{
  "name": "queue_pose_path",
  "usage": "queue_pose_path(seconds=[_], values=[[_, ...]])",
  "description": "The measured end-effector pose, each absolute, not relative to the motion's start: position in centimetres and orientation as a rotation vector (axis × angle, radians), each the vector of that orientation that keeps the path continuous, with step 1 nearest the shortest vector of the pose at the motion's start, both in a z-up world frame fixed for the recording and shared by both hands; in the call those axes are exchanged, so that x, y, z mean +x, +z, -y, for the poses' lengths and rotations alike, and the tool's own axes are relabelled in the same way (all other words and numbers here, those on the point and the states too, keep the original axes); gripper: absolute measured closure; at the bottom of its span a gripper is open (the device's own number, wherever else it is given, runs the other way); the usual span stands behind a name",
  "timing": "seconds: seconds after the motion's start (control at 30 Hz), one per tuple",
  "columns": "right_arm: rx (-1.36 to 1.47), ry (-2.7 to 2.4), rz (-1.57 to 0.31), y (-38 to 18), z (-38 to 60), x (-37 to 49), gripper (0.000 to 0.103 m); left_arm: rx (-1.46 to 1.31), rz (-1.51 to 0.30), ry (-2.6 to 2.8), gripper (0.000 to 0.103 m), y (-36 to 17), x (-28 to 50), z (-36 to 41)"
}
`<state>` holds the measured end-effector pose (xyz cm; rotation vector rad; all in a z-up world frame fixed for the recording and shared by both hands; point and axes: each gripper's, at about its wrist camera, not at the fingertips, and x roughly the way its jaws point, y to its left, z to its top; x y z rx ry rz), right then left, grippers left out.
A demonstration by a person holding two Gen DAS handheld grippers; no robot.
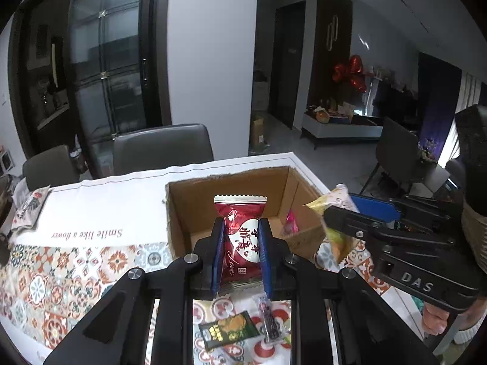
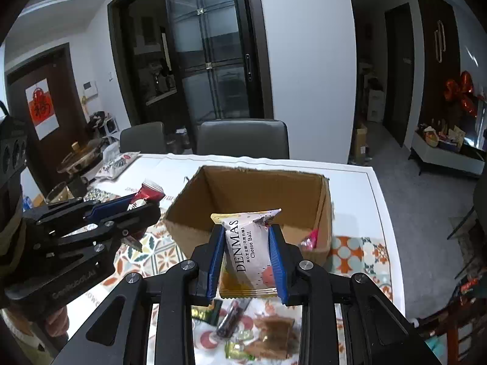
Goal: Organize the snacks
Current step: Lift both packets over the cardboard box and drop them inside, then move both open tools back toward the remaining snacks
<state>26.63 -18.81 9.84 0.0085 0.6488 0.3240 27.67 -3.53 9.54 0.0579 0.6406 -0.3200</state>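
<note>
Snacks sit in both grippers, each held up over the patterned tablecloth (image 1: pixel 61 276) on the near side of the open cardboard box (image 1: pixel 194 210). The left gripper (image 1: pixel 240 255) is clamped narrow on a red snack packet (image 1: pixel 240 234) with a white heart and the word "Love", its blue pads (image 1: pixel 216 261) pressing the packet's two sides. The right gripper (image 2: pixel 248 258) pinches a white packet (image 2: pixel 249 249) printed "DENMAS Cheese Ball", which stands upright between its blue pads (image 2: pixel 275 258). Inside the box, a pink wrapped sweet (image 1: pixel 289 225) lies against the right wall. On the cloth nearer than the box, under the grippers, lie a dark green packet (image 1: pixel 228 330) with gold print, a clear wrapper holding something dark (image 1: pixel 269 319), and a brown packet (image 2: pixel 274 334). Left of the box, at the table's far edge, lies a pale printed bag (image 1: pixel 29 210). Beyond the box stand two grey chairs (image 2: pixel 243 137)
</note>
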Motion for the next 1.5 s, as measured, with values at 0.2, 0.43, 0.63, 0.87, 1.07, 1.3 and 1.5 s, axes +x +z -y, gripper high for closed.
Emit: queue_pose_path(seconds=[0.2, 0.43, 0.63, 0.87, 1.07, 1.3, 1.5], values=[[0.035, 0.344, -0.685, 9.7, 18.9, 29.8, 0.073, 0.037, -0.682, -0.333, 0.081, 9.4, 31.2, 3.6], [0.012, 0.33, -0.735, 8.7, 18.4, 33.5, 0.072, 0.008, -0.743, -0.315, 0.081, 8.3, 35.2, 3.1], [0.009, 0.319, -0.758, 7.9, 18.1, 35.5, 0.072, -0.003, -0.793, -0.301, 0.08, 7.1, 37.4, 3.3], [0.002, 0.277, -0.762, 7.2, 18.1, 36.2, 0.051, 0.02, -0.761, -0.227, 0.063, 7.2, 36.6, 2.8], [-0.006, 0.277, -0.724, 7.5, 18.0, 33.7, 0.051, 0.056, -0.709, -0.189, 0.057, 7.7, 33.2, 2.2], [-0.008, 0.283, -0.667, 8.1, 17.4, 30.2, 0.051, 0.027, -0.649, -0.178, 0.057, 8.1, 29.1, 0.7], [-0.018, 0.294, -0.634, 8.0, 16.5, 27.0, 0.051, 0.006, -0.641, -0.175, 0.056, 7.7, 26.0, -0.2]])
